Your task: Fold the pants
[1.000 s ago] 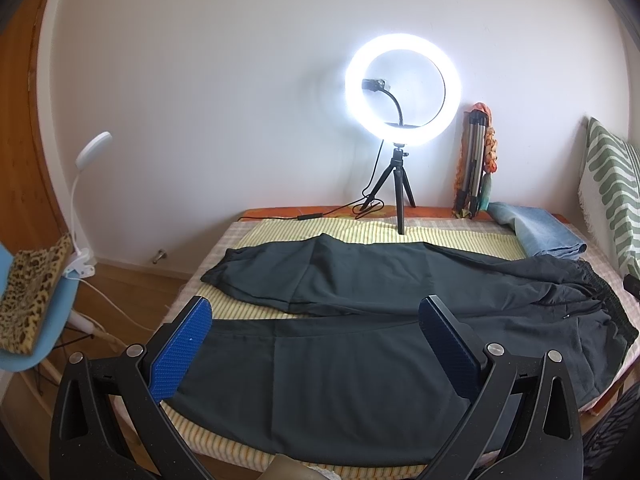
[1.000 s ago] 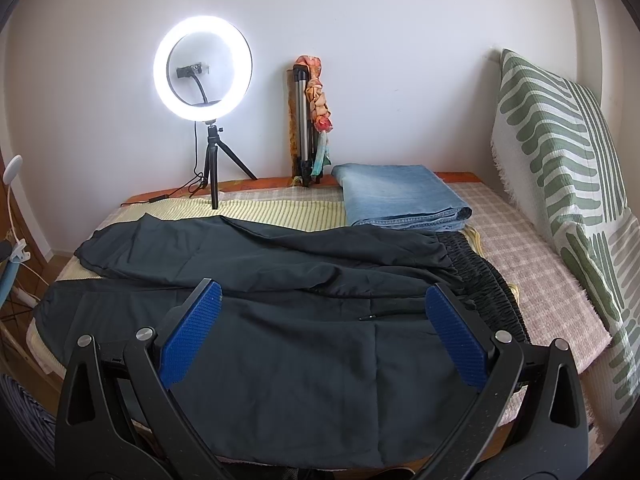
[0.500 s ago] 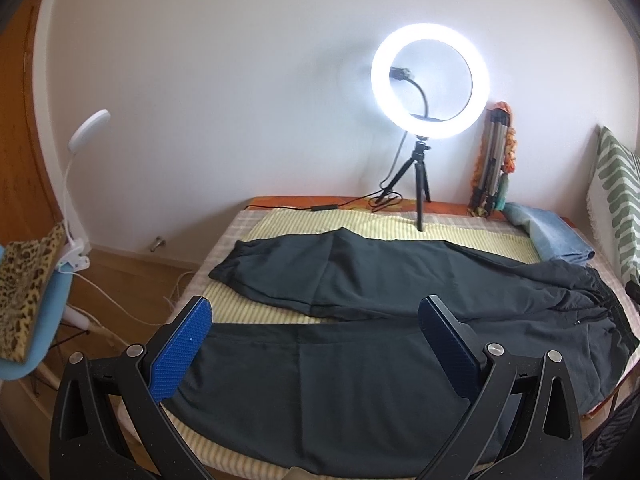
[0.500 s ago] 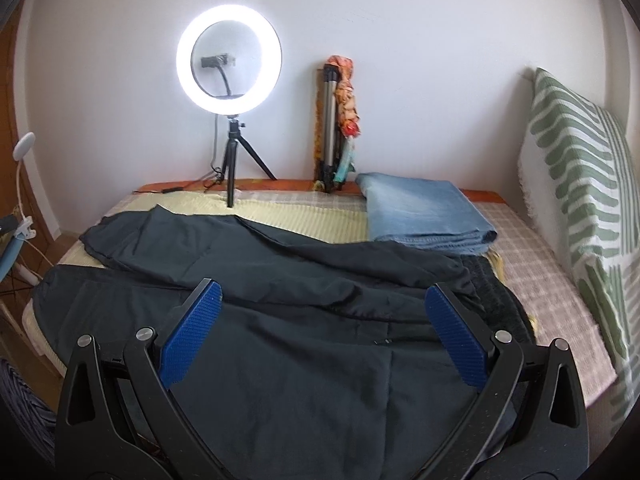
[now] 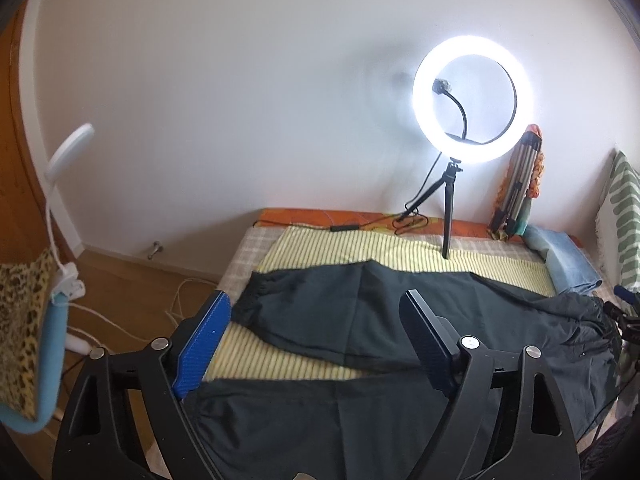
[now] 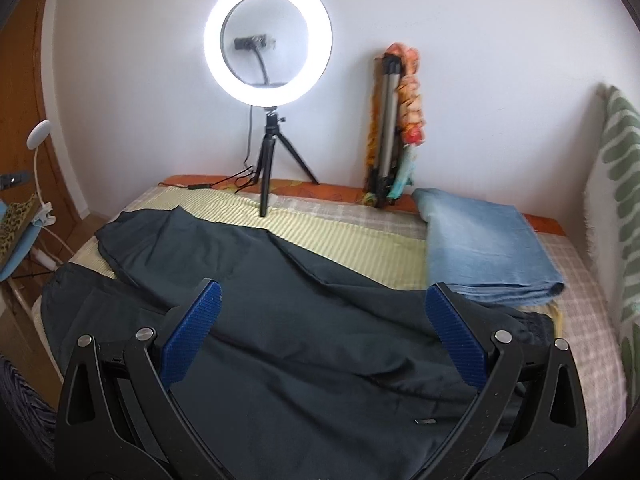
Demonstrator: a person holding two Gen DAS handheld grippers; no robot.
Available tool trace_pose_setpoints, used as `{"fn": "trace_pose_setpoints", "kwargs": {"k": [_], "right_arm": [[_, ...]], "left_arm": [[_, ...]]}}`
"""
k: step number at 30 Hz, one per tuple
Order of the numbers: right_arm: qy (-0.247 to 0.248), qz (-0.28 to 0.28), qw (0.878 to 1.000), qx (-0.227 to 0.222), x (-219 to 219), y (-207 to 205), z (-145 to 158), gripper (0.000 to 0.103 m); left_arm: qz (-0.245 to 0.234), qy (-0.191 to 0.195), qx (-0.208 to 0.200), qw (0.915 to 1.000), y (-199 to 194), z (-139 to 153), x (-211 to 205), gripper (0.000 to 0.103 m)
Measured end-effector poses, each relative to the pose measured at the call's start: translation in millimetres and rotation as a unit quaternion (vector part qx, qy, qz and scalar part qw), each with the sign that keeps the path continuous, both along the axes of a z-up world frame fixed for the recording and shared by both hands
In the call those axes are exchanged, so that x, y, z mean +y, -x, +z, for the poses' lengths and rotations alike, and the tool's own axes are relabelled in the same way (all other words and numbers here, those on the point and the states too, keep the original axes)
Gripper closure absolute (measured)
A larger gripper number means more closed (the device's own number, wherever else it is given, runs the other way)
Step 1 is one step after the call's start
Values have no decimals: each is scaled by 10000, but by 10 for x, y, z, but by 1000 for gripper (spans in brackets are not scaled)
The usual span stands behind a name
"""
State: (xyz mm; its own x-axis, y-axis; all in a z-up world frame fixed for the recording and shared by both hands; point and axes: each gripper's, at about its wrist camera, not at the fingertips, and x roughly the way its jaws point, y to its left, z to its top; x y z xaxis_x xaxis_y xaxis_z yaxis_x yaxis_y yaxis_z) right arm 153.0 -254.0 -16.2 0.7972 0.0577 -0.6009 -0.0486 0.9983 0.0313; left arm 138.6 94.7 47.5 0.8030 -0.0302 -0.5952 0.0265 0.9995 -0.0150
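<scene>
A pair of dark charcoal pants [image 5: 400, 320] lies spread across a bed [image 5: 320, 248] covered in a yellow-green striped sheet, filling the lower half of both views, the two legs reaching toward the left of the frame and the waistband bunched at the right. In the left wrist view, the left claw [image 5: 314, 340] hangs at the bottom of the frame with its blue-padded fingers [image 5: 204, 344] spread wide, holding nothing, above the leg ends. In the right wrist view, the right claw [image 6: 320, 336] is likewise spread wide and empty, over the upper part of the pants [image 6: 300, 340] near the waistband. A lit white ring light on a small black tripod [image 6: 267, 46] stands on the bed at upper centre, against the white wall. Right of it a folded silver tripod wrapped in orange cloth [image 6: 394, 120] leans on the wall. Folded light-blue jeans [image 6: 488, 248] lie at right of centre, just beyond the waistband. A green-and-white patterned cushion [image 6: 616, 184] stands at the right edge.
</scene>
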Motion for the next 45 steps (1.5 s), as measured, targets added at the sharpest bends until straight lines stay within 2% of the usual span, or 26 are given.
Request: {"fn": "trace_pose_setpoints", "kwargs": {"k": [4,8,11,15,19,21,27,29,32,34,35,38,41,45], "right_arm": [[198,414,9985,311,164,-451,-111,0],[530,788,9934,643,359,-926,-336,0],[762,1010,9876,930,482,-1247,-557,7],[962,1112,9800,1340,554,-1671,-915,12],[805,1009,9762,1740,449,-2000,-1241,17],[803,930,9749,1858,401,-2129,-1367,18],[733,902,9705,2113,288,-2324,-1589,26],[537,959,9715,2101,250,-2344,-1606,34],[406,1007,9727,2051,249,-2317,-1596,55],[390,985,9733,2034,268,-2291,-1569,90],[424,945,9736,2035,274,-2276,-1557,95],[502,977,9722,2066,331,-2216,-1496,99],[486,1068,9766,1805,374,-2045,-1300,99],[451,1324,9813,1325,453,-1638,-882,100]], "left_arm": [[-93,26,70,9999,-275,88,-27,19],[-112,158,283,9994,-564,-39,-60,20],[-99,448,607,9971,-813,-318,-57,20],[-20,637,1076,9922,-1134,-763,-72,21],[21,804,1474,9858,-1388,-1250,-96,23],[74,739,1597,9844,-1475,-1427,-107,26],[241,883,1969,9761,-1670,-1896,9,28],[310,910,2045,9741,-1697,-1998,55,28],[367,975,2110,9719,-1717,-2104,108,28],[394,1055,2147,9702,-1722,-2153,144,28],[390,1110,2162,9692,-1728,-2171,162,28],[377,1210,2130,9688,-1745,-2173,190,26],[441,1377,2063,9678,-1759,-2105,251,26],[594,1642,1928,9656,-1771,-1945,384,26]]}}
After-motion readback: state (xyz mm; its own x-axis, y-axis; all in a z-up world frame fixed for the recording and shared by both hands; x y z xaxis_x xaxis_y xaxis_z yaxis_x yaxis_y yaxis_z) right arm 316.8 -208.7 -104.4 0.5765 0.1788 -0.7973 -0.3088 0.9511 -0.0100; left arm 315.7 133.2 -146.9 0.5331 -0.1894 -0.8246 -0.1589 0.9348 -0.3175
